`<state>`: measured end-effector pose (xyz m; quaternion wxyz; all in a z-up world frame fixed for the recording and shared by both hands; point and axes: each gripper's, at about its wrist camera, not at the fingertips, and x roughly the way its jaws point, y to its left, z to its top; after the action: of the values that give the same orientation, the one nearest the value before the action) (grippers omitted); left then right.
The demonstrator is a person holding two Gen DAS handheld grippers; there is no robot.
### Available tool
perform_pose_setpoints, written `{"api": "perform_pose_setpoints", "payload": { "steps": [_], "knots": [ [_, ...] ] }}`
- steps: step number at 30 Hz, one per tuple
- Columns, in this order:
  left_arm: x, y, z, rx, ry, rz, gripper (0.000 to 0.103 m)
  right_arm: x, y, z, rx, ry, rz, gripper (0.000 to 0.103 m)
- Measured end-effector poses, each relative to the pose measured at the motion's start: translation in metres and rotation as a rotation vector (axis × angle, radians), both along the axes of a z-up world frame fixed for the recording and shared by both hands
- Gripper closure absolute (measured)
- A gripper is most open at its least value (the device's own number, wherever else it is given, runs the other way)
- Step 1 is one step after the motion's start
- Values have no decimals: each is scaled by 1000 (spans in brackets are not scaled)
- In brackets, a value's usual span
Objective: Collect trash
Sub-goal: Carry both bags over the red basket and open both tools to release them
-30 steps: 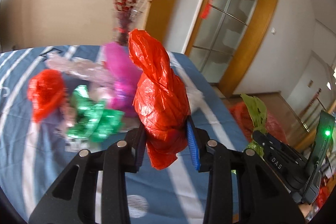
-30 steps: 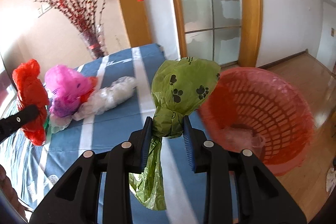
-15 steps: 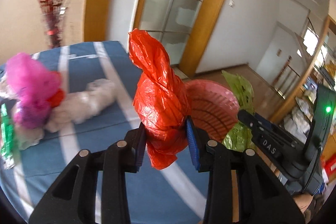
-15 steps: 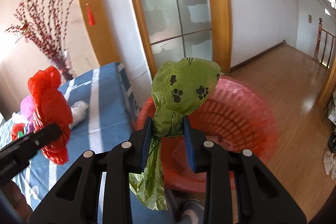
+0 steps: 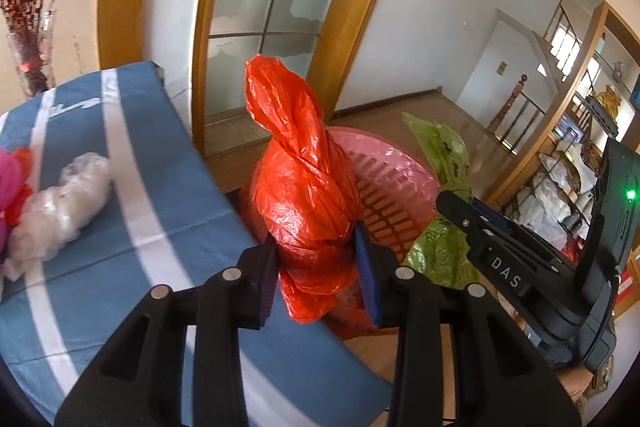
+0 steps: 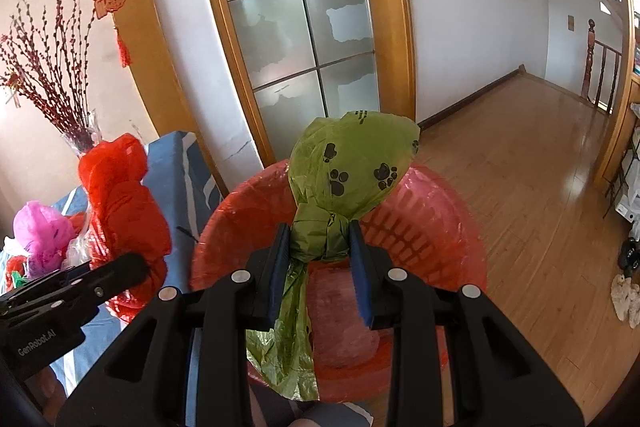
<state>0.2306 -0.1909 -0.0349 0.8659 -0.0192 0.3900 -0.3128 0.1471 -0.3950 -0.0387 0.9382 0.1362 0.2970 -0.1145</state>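
Note:
My left gripper (image 5: 316, 263) is shut on a twisted red plastic bag (image 5: 304, 187), held at the table's right edge with the pink-red basket (image 5: 396, 179) just behind it. My right gripper (image 6: 320, 259) is shut on the knot of a green bag (image 6: 352, 167) printed with black paw marks, and it hangs over the basket (image 6: 440, 227) on the floor. The green bag (image 5: 444, 163) and the right gripper show at the right of the left wrist view. The red bag (image 6: 120, 203) shows at the left of the right wrist view.
The blue striped tablecloth (image 5: 120, 227) carries a clear plastic bag (image 5: 64, 203) and a pink bag (image 6: 40, 235) with other scraps. A vase of red branches (image 6: 76, 131) stands at the table's far end. A glazed wooden door (image 6: 300, 27) and wooden floor (image 6: 540, 167) lie beyond the basket.
Both grippers have swung to the right, away from the pile on the table, each still holding its bag. The basket has come in under the green bag and behind the red one.

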Motion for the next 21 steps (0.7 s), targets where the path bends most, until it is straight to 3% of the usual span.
{"api": "perform_pose_setpoints", "payload": {
  "steps": [13,21],
  "knots": [
    [19,-41,-19,16,53,-60,66,9,-35,-9,50,5,-52,72],
    [29,-46,-32,28,93,-41,59,9,-47,-18,86,17,-80,63]
  ]
}}
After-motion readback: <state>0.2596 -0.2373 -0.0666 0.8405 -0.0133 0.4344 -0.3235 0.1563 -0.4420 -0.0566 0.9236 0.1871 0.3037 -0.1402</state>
